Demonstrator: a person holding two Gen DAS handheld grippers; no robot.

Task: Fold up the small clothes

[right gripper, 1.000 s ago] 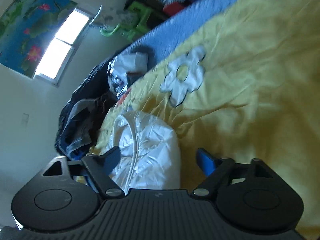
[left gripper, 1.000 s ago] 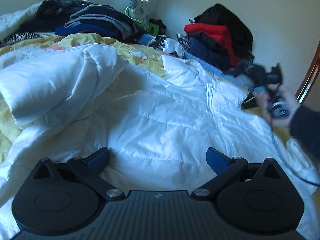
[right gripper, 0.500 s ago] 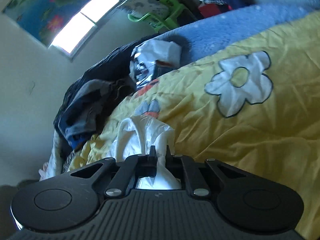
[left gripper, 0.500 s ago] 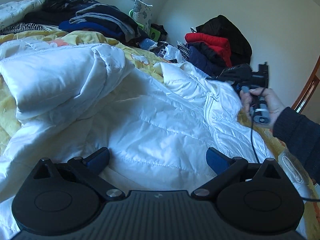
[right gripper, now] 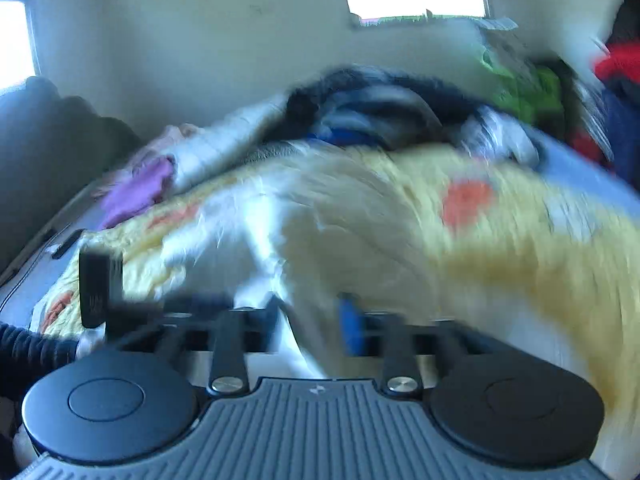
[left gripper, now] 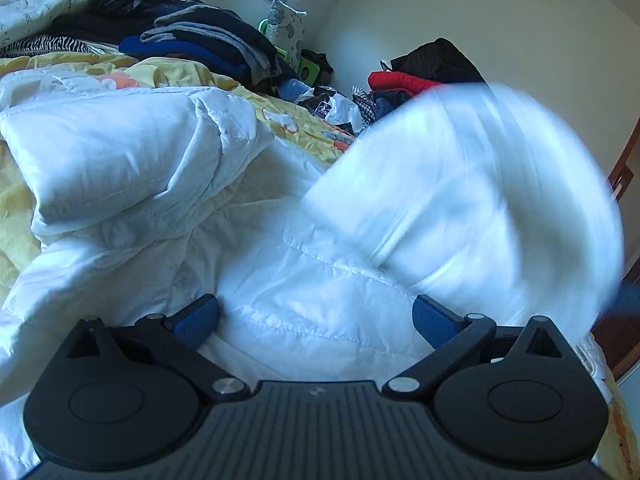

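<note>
At the bottom of the left wrist view, the left gripper [left gripper: 316, 316] hovers with fingers spread just above the white puffy jacket [left gripper: 168, 184] that fills the frame's middle on the yellow bedspread [left gripper: 180, 74]. In the blurred right wrist view, the right gripper [right gripper: 308, 320] has white fabric between its fingers; whether they pinch it I cannot tell. A blurred white flap [left gripper: 472, 200] sweeps mid-right; a loose hold could drop it crooked. Clothing piles [left gripper: 200, 40] sit at upper left.

The bed [left gripper: 24, 208] has a yellow cover with flowers on it. A big white puffy jacket [left gripper: 280, 280] lies on the near part. Far away on the bed sits a pile of dark folded clothes [left gripper: 208, 46], with red and black clothes [left gripper: 420, 68] far right
</note>
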